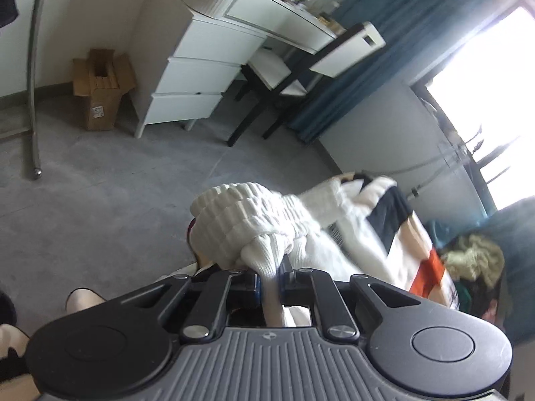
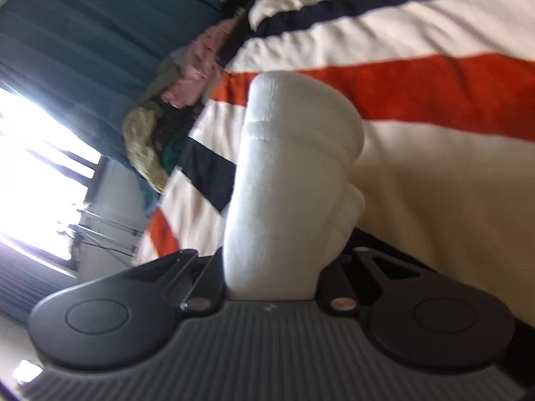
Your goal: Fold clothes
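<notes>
Both the left gripper (image 1: 271,279) and right gripper (image 2: 274,267) have jaws clamped on the white knit sweater (image 1: 254,224), which stretches rightward over the striped bed (image 2: 418,67).

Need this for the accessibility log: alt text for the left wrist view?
The left gripper is shut on a white knit garment, held above grey carpet. Behind stand a white drawer desk, a chair and a cardboard box.

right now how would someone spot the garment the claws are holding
Find the bed with the striped blanket in cream, orange and navy. Held up over it is the white knit sweater, pinched by the left claw and right claw. Unlike the colourful clothes pile, it is plain white and ribbed.
</notes>
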Demonstrator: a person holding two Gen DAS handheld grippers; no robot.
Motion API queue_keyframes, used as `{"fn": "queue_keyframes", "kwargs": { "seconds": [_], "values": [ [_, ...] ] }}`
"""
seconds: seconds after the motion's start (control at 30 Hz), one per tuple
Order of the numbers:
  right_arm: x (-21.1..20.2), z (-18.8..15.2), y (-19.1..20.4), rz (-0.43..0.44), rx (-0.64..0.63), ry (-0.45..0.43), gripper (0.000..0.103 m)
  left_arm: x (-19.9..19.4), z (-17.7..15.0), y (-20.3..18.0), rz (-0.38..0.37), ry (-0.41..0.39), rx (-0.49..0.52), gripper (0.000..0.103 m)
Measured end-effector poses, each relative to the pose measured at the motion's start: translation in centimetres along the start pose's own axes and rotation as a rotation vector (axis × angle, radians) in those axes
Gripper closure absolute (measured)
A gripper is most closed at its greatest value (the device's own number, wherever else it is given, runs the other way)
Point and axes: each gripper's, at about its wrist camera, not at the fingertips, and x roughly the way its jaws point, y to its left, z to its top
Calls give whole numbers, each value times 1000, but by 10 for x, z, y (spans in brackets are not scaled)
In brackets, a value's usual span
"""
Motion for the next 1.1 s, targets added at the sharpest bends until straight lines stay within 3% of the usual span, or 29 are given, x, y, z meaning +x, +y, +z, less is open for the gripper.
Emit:
{"fn": "queue_keyframes", "kwargs": {
  "seconds": [0.2,0.33,0.4,0.43,0.47,0.53,0.8,1.0,1.1],
  "values": [
    [4,-4,-32,-15,121,52,92,-6,-39,15,46,-5,30,70],
    [8,-6,-49,-23,197,98,89,-19,-56,-3,200,-11,257,25],
    [13,-6,-55,-13,256,138,83,-30,-64,-12,222,-17,349,22],
    [16,-5,-59,-1,295,162,70,-36,-68,-16,216,-19,385,22],
    [18,-6,-63,23,329,181,49,-42,-71,-21,210,-23,413,22],
    [20,-7,-69,82,381,191,26,-51,-75,-34,193,-28,447,21],
    [11,-2,-62,178,364,132,24,-62,-102,-112,72,-75,572,18],
    [5,6,-56,266,333,112,24,-49,-167,-174,-59,-71,611,16],
    [3,9,-53,279,314,108,24,-31,-211,-202,-112,-72,684,16]
  ]
}}
